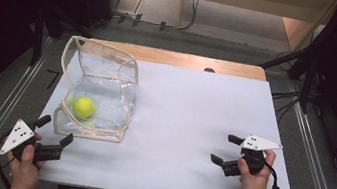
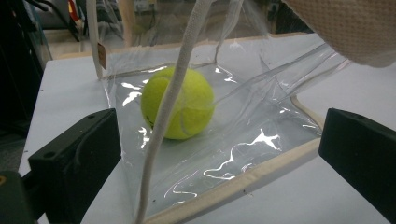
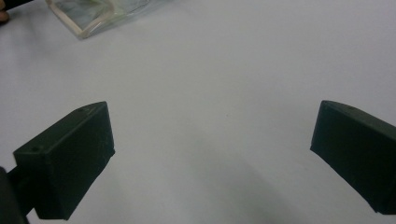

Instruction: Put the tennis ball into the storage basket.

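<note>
A clear plastic bag (image 1: 103, 77) with cream trim stands open on the left of the white table top (image 1: 192, 123). A yellow-green tennis ball (image 1: 83, 107) rests inside it on the bottom. My left gripper (image 1: 55, 129) is open at the table's front left corner, just short of the bag's near edge. In the left gripper view the ball (image 2: 180, 105) lies behind the bag's film (image 2: 233, 140), past the wide-apart jaws. My right gripper (image 1: 226, 149) is open near the front right, over bare table, its jaws pointing left. The bag's corner (image 3: 88, 18) is far off in the right gripper view.
The wooden table edge (image 1: 187, 59) runs along the back. Metal rails (image 1: 318, 162) flank both sides. Cables lie on the floor behind (image 1: 167, 23). Dark stands (image 1: 312, 65) rise at the right and left.
</note>
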A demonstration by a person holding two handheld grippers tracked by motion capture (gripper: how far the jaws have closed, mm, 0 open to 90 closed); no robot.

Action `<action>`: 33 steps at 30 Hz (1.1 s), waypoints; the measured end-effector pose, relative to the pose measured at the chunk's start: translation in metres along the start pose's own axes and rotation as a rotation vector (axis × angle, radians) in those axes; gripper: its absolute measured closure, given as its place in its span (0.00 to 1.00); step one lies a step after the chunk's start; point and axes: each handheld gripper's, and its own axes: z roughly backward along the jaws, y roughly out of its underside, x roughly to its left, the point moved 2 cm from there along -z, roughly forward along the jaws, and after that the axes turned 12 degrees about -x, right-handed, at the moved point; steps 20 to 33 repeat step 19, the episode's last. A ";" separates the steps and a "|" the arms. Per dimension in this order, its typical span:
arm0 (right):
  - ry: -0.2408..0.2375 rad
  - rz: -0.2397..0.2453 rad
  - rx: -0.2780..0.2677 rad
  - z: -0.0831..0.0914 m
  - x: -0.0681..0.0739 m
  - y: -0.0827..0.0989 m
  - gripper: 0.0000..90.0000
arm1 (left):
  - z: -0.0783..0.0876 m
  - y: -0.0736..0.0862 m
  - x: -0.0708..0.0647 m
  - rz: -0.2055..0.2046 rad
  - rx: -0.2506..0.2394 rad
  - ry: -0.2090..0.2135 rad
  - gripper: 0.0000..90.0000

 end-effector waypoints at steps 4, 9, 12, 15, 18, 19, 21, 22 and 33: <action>0.024 -0.016 -0.031 0.010 -0.004 0.005 0.00 | 0.000 0.000 0.000 0.001 -0.001 0.001 0.00; 0.070 -0.028 -0.069 0.026 -0.010 0.014 0.00 | 0.000 0.000 0.000 0.004 -0.004 0.000 0.00; 0.087 -0.043 -0.103 0.032 -0.013 0.019 0.00 | 0.000 0.000 0.000 0.004 -0.003 0.002 0.00; 0.092 -0.053 -0.112 0.035 -0.015 0.020 0.00 | 0.001 0.000 0.000 0.009 -0.007 -0.001 0.00; 0.091 -0.064 -0.113 0.036 -0.016 0.021 0.00 | 0.001 0.000 0.001 0.008 -0.004 -0.003 0.00; 0.102 -0.078 -0.097 0.034 -0.017 0.023 0.00 | 0.001 0.000 0.001 0.008 -0.003 -0.004 0.00; 0.102 -0.078 -0.097 0.034 -0.017 0.023 0.00 | 0.001 0.000 0.001 0.008 -0.003 -0.004 0.00; 0.102 -0.078 -0.097 0.034 -0.017 0.023 0.00 | 0.001 0.000 0.001 0.008 -0.003 -0.004 0.00; 0.102 -0.078 -0.097 0.034 -0.017 0.023 0.00 | 0.001 0.000 0.001 0.008 -0.003 -0.004 0.00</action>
